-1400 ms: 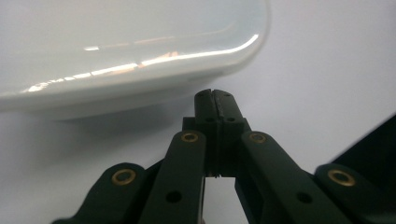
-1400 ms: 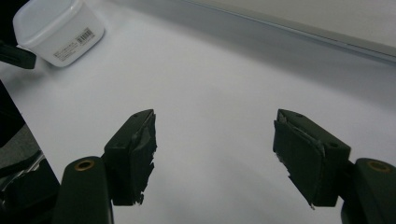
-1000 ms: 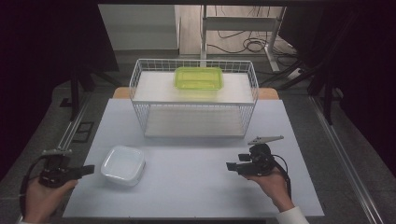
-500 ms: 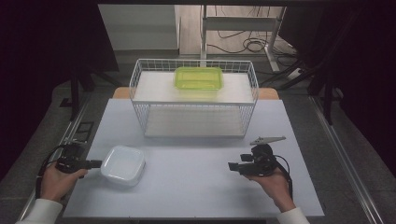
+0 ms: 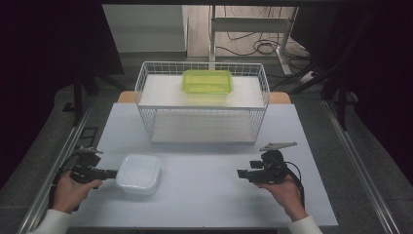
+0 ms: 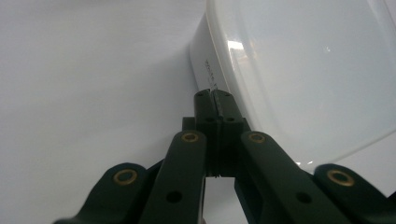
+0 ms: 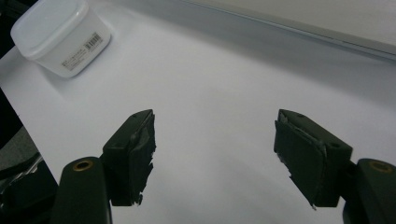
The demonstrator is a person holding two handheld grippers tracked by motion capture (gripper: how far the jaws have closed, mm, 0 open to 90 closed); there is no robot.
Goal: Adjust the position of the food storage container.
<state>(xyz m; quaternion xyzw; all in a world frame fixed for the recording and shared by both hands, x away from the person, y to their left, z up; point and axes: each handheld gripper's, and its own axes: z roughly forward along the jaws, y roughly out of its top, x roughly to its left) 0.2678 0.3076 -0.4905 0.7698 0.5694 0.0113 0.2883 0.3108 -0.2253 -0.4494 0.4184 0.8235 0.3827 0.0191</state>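
High view first: we see the white container [image 5: 139, 173] lying on the pale table [image 5: 204, 195], near the front left, well apart from the white wire rack [image 5: 202, 105] that stands at the back. A yellow-green tray [image 5: 207, 81] sits on the rack's upper shelf.

Our left gripper [image 5: 111, 173] lies low at the table's left edge, its tips touching the container's left side. In the left gripper view, we see the jaws of the left gripper [image 6: 215, 95] pressed flat together, with only a thin seam between them. Their tips meet the container [image 6: 299, 70] at its rim, just below the line of small print on its side wall. From this angle we cannot tell for sure whether a thin lip of the rim is pinched between them or whether they merely touch it.

Our right gripper [image 5: 242, 173] rests over the table's front right, pointing left toward the container and well apart from it. In the right gripper view, the jaws of the right gripper [image 7: 215, 154] stand wide open with nothing between them, just bare table [image 7: 219, 84] beneath. Farther off, at the upper left of that view, we see the container [image 7: 58, 35] with a barcode label on its side.
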